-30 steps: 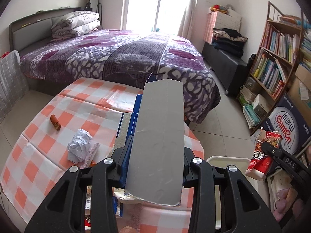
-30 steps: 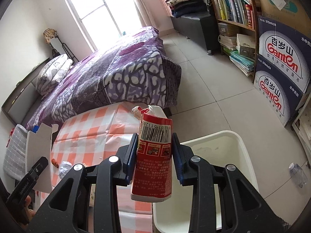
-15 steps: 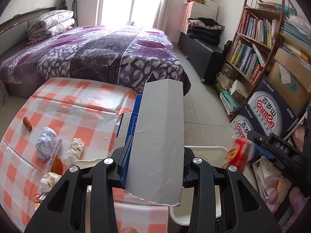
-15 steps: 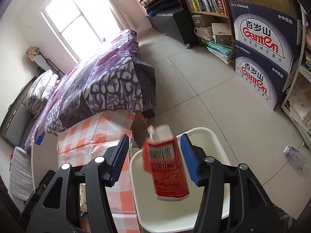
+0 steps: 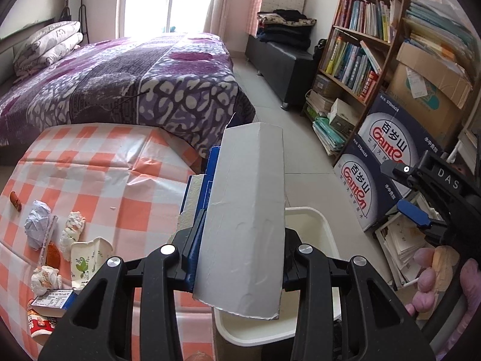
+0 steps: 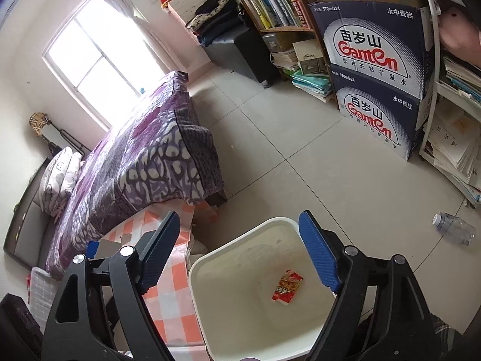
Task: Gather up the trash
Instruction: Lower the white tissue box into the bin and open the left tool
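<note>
On the checked bench [image 5: 99, 162], crumpled paper [image 5: 37, 227], a torn cup [image 5: 87, 258] and small wrappers lie at the left. The left tongs [image 5: 237, 258] grip a flattened grey and blue carton [image 5: 243, 216], which stands upright over the near rim of the white bin [image 6: 210, 316]. The right tongs [image 6: 240, 255] have just been opening and stand wide above the bin with nothing between them. A red snack packet [image 6: 287, 288] lies on the bin's floor.

I see the orange-checked tabletop [image 5: 99, 162] carrying crumpled white paper [image 5: 37, 225], a paper cup [image 5: 87, 258] and wrappers at eight o'clock.
</note>
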Demonstrator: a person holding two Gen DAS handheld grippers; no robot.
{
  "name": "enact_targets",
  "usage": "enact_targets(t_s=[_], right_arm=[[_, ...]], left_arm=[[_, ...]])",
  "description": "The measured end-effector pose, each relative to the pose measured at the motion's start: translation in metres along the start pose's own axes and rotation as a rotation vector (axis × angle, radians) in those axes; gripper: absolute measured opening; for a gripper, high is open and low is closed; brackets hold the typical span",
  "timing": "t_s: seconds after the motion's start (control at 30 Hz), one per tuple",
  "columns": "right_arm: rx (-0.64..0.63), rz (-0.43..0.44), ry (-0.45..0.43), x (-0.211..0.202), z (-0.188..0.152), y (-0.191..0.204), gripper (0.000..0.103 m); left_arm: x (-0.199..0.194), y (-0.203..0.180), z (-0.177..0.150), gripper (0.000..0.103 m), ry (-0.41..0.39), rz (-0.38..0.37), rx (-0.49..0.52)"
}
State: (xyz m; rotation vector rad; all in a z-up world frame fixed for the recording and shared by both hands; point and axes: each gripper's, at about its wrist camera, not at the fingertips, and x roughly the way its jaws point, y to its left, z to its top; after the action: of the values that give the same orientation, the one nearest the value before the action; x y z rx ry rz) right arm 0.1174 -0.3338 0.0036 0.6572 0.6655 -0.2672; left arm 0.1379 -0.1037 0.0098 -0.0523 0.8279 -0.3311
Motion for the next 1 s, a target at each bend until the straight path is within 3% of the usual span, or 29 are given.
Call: enact_targets(t_s=[0.3, 0.37, 0.43, 0.5, 1.0], right_arm=[[0.075, 0.004, -0.011, -0.006, 0.012, -0.023, 0.082], [0.079, 0.005, -0.012, -0.006, 0.013, -0.025, 0.083], [0.082, 0.003, -0.017, -0.007, 0.014, -0.026, 0.085], [0.085, 0.000, -0.023, -0.009, 0.015, -0.028, 0.089], [-0.011, -0.038, -0.019, 0.000, -0.001, 0.007, 0.096]], left_arm=[[0.012, -0.039, -0.008, 0.040, 0.035, -0.073, 0.079], [0.014, -0.043, -0.008, 0.049, 0.049, -0.101, 0.081], [0.014, -0.044, -0.009, 0.065, 0.054, -0.119, 0.068], [0.013, -0.044, -0.009, 0.066, 0.050, -0.121, 0.068], [0.009, 0.007, -0.010, 0.072, 0.057, 0.018, 0.000]])
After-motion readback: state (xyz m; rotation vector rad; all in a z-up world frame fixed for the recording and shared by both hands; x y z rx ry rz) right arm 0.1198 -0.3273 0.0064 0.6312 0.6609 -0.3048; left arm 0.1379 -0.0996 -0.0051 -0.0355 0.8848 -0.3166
